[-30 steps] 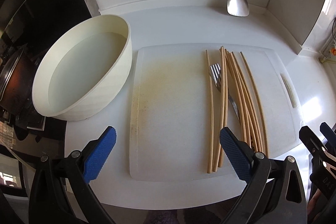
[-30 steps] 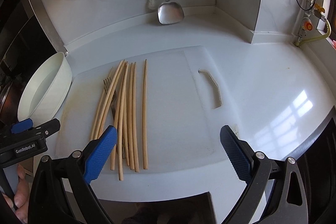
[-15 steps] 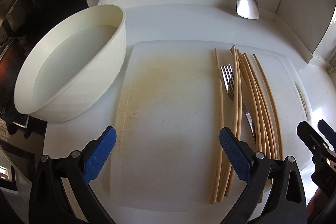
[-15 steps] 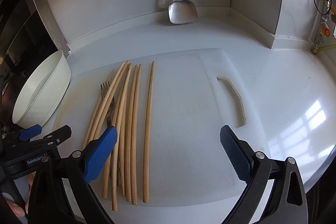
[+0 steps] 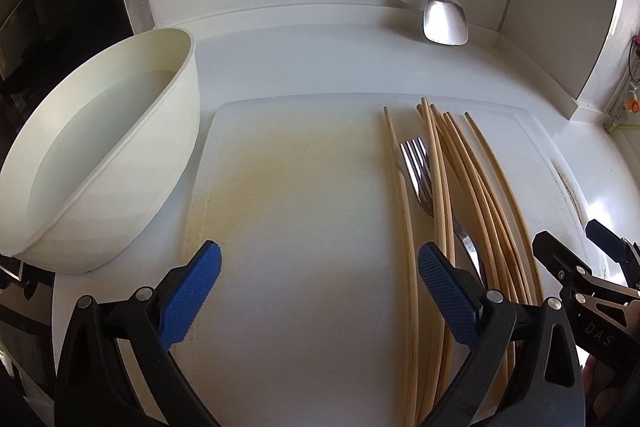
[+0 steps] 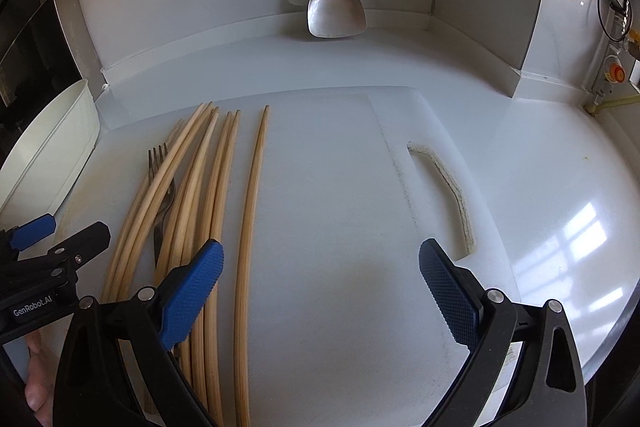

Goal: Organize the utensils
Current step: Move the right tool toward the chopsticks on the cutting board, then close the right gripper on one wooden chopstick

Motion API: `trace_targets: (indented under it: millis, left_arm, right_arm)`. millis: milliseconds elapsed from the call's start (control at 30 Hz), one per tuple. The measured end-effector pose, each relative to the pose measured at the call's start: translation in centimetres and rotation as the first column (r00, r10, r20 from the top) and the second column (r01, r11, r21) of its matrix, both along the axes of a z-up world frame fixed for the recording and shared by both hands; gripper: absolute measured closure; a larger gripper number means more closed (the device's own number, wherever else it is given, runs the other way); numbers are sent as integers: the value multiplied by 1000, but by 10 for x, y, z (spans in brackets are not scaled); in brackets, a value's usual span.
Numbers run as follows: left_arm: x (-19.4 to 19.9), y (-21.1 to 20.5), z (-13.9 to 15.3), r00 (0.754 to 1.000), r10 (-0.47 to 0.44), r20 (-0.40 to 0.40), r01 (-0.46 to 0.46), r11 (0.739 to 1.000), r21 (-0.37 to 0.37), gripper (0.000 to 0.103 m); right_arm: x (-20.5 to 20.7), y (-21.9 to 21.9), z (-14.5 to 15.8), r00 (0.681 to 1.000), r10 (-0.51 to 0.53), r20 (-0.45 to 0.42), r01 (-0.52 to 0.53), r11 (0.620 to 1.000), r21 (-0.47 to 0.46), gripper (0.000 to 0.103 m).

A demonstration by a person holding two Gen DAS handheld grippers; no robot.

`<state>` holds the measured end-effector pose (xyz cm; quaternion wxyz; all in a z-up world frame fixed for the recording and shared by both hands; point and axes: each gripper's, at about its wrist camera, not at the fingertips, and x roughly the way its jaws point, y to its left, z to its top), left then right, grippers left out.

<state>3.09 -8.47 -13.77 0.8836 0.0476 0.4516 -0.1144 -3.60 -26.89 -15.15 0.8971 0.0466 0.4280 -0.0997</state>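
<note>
Several long wooden chopsticks (image 5: 444, 195) (image 6: 216, 195) lie side by side on a white cutting board (image 5: 304, 211) (image 6: 340, 211). A metal fork (image 5: 420, 171) (image 6: 162, 187) rests among them, tines pointing away from me. My left gripper (image 5: 320, 295) hangs open low over the board's bare middle, its right finger beside the leftmost chopsticks. My right gripper (image 6: 320, 291) is open too, over the board right of the chopsticks; its left finger covers part of the bundle. Neither holds anything.
A large cream bowl (image 5: 100, 163) (image 6: 44, 151) stands left of the board. A steel spatula (image 5: 446, 19) (image 6: 336, 7) hangs against the back wall. The board's handle slot (image 6: 444, 187) lies on its right side, with white counter (image 6: 560, 167) beyond.
Both grippers have moved forward and lower over the board, so the chopsticks and fork look larger and nearer. Nothing was grasped.
</note>
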Motion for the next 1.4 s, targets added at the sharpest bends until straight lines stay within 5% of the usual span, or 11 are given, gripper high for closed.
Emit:
trace_targets:
  millis: [367,1167,1333,1400]
  left_arm:
    - [2,-6,-10,1000,-18,19,17,999,27,6]
    - [12,-8,-18,999,-29,42,29,1000,-2,5]
    - [6,-4,-17,999,0,54,0,1000,2,12]
    - [4,-5,-15,999,-8,52,9,1000,-6,21]
  right_arm:
    - [3,8,-6,1000,2,-18,-4,996,-84,10]
    - [11,14,-7,1000,22,-17,-24,994,-102,10]
    - [11,12,-9,1000,20,-7,-21,996,-82,10]
    - [12,12,-9,1000,24,-4,-24,996,-81,10]
